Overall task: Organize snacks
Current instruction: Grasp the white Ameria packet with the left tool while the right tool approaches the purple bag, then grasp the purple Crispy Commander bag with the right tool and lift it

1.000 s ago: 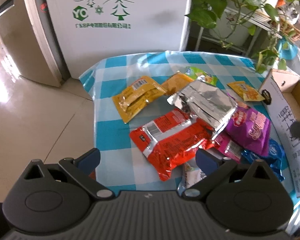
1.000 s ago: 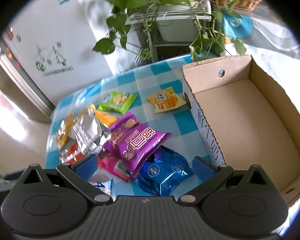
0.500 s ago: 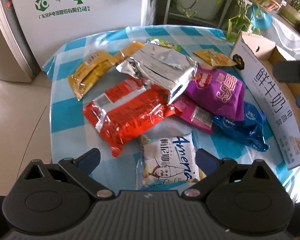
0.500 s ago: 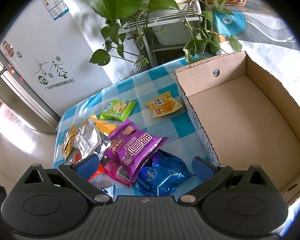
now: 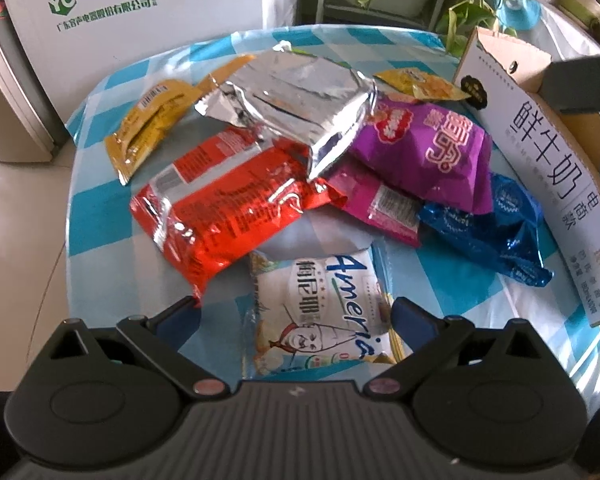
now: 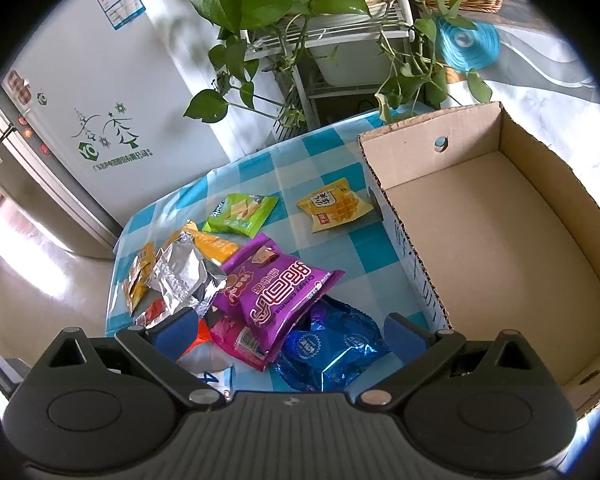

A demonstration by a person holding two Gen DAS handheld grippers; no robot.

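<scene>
A pile of snack packs lies on the blue-checked table (image 5: 100,208): a white pack (image 5: 320,304), a red pack (image 5: 228,208), a silver foil pack (image 5: 296,100), a purple pack (image 5: 432,152), a pink pack (image 5: 376,204), a blue pack (image 5: 496,232) and a yellow pack (image 5: 152,120). My left gripper (image 5: 296,320) is open, hovering just above the white pack. My right gripper (image 6: 292,330) is open above the blue pack (image 6: 332,352) and purple pack (image 6: 276,288). An empty cardboard box (image 6: 500,232) stands to the right.
A green pack (image 6: 240,212) and a small yellow pack (image 6: 334,204) lie at the table's far side. A white fridge (image 5: 160,12) and a plant rack (image 6: 340,40) stand behind the table. The floor (image 5: 16,240) drops off to the left.
My left gripper has moved forward and right over the pile, so the white pack now lies between its fingers. My right gripper has pulled back and risen slightly.
</scene>
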